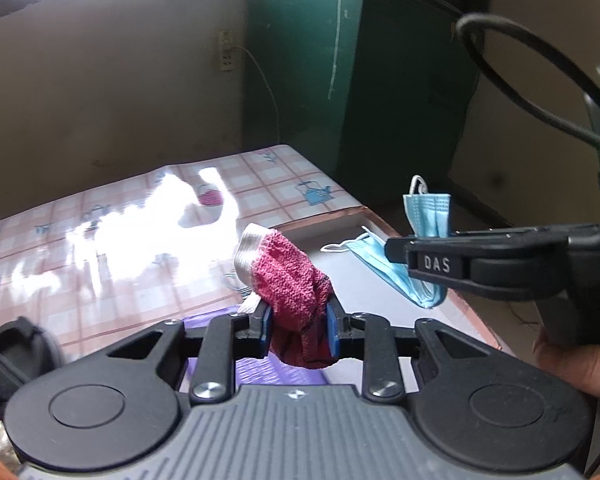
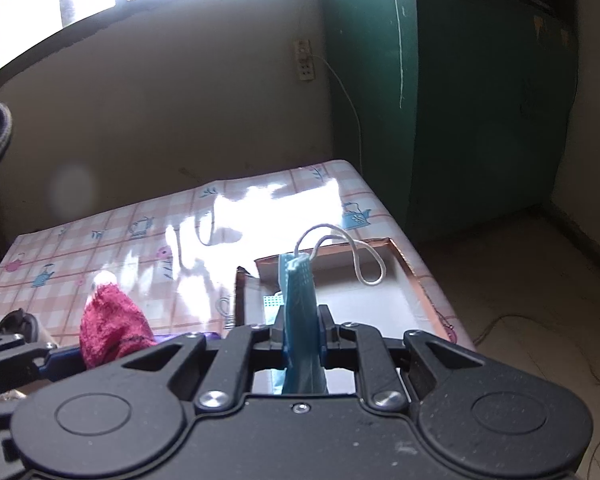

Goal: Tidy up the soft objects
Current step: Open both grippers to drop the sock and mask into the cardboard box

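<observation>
two soft things held now, one per gripper. left gripper (image 1: 298,330) clamped on red knit sock (image 1: 292,280), bunched, above purple basket (image 1: 256,368) near table edge. right gripper (image 2: 302,332) pinched narrow on blue face mask (image 2: 298,304), ear loop (image 2: 356,256) hanging loose, above shallow cardboard box (image 2: 404,264). second mask (image 1: 374,258) seems already in box. advice: lower each over own container before opening, keep loop clear of pads, release gently so cloth not catch on rim.

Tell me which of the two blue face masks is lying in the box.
The unfolded mask lying flat in the cardboard box; the other mask is clamped folded in the right gripper, held above it.
</observation>
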{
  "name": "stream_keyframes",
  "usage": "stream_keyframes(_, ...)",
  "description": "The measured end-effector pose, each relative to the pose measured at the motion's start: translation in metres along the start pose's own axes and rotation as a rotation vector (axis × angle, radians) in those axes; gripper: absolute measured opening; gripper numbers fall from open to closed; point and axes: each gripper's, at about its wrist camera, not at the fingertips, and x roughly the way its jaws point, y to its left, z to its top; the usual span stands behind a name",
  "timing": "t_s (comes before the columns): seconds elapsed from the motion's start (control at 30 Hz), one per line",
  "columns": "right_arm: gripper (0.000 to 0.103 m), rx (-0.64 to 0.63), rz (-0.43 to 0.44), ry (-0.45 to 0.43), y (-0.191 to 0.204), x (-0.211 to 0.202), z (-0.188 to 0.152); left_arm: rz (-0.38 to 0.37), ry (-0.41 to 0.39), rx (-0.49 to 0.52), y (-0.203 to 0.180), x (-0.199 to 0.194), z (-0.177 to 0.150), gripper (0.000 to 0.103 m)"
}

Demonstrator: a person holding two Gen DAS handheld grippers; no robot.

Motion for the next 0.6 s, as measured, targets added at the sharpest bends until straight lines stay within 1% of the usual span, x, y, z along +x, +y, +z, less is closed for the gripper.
stream_keyframes(0.17, 0.017, -0.002, -0.009, 0.022, -0.017, 0.009, 0.009, -0.037, 0.020, 0.010, -0.010, 0.015, 0.002, 0.029)
stream_keyframes(0.27, 0.019, -0.015, -0.012, 0.034, -0.025, 0.016, 0.014, -0.067, 0.024, 0.011, -0.017, 0.023, 0.003, 0.029)
stream_keyframes(0.3, 0.021, -0.018, -0.016, 0.036, -0.026, 0.016, 0.015, -0.075, 0.023, 0.012, -0.020, 0.025, 0.003, 0.031)
stream_keyframes(0.33, 0.025, -0.020, -0.016, 0.034, -0.028, 0.017, 0.016, -0.085, 0.021, 0.014, -0.023, 0.028, 0.003, 0.034)
stream_keyframes(0.37, 0.031, -0.021, -0.014, 0.031, -0.030, 0.018, 0.017, -0.100, 0.017, 0.012, -0.024, 0.029, 0.004, 0.037)
stream_keyframes(0.43, 0.072, -0.019, -0.022, 0.023, -0.033, 0.020, 0.019, -0.131, 0.022, 0.009, -0.029, 0.032, 0.003, 0.048)
stream_keyframes(0.47, 0.077, -0.021, -0.020, 0.016, -0.033, 0.020, 0.020, -0.134, 0.022, 0.013, -0.030, 0.032, 0.003, 0.052)
stream_keyframes(0.5, 0.077, -0.023, -0.016, 0.012, -0.033, 0.018, 0.020, -0.137, 0.017, 0.019, -0.031, 0.031, 0.002, 0.059)
stream_keyframes(0.57, 0.078, -0.021, -0.014, 0.002, -0.033, 0.016, 0.020, -0.140, 0.007, 0.023, -0.032, 0.029, 0.002, 0.062)
stream_keyframes(0.6, 0.077, -0.019, -0.012, -0.002, -0.033, 0.015, 0.020, -0.140, 0.008, 0.020, -0.032, 0.029, 0.002, 0.065)
